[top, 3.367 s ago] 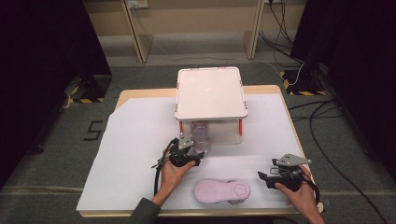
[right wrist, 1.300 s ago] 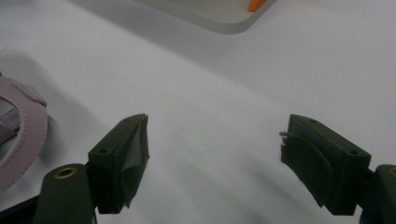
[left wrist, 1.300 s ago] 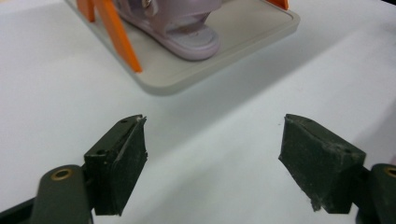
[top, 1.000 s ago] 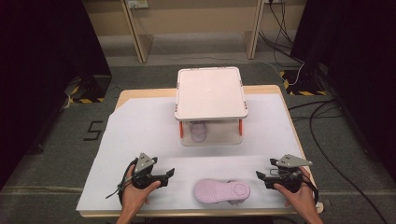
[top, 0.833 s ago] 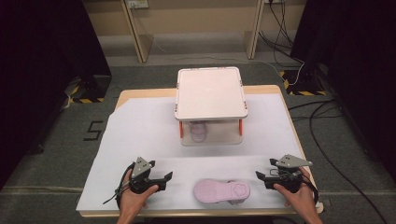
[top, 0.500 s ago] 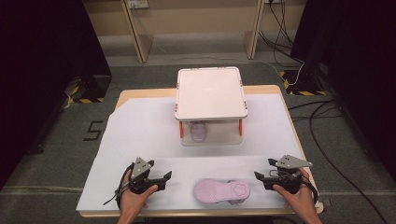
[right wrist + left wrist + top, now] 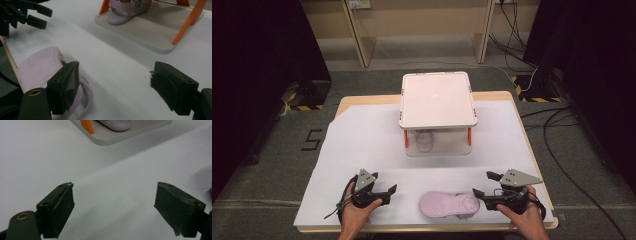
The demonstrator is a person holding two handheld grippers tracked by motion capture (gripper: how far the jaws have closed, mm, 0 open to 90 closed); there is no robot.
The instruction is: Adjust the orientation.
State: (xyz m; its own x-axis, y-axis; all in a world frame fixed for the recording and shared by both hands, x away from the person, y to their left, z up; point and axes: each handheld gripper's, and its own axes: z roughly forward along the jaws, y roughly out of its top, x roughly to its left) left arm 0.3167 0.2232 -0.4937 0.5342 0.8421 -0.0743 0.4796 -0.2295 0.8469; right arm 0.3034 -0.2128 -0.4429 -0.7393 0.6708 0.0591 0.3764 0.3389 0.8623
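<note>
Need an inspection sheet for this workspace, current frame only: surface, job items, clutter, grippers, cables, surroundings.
Surface: wooden table covered by a white sheet, bare wood at the edges.
Job's things: one pink sandal lies sole up at the near edge; a second sandal sits on the lower level of the small white shelf with orange legs.
Clutter: nothing seen.
Grippers: left gripper open, holding nothing; right gripper open, beside the near sandal, holding nothing.
Cables: a gripper cable loops by the left hand; floor cables run right of the table.
Surroundings: grey floor, dark curtains on both sides, hazard tape on the floor.
</note>
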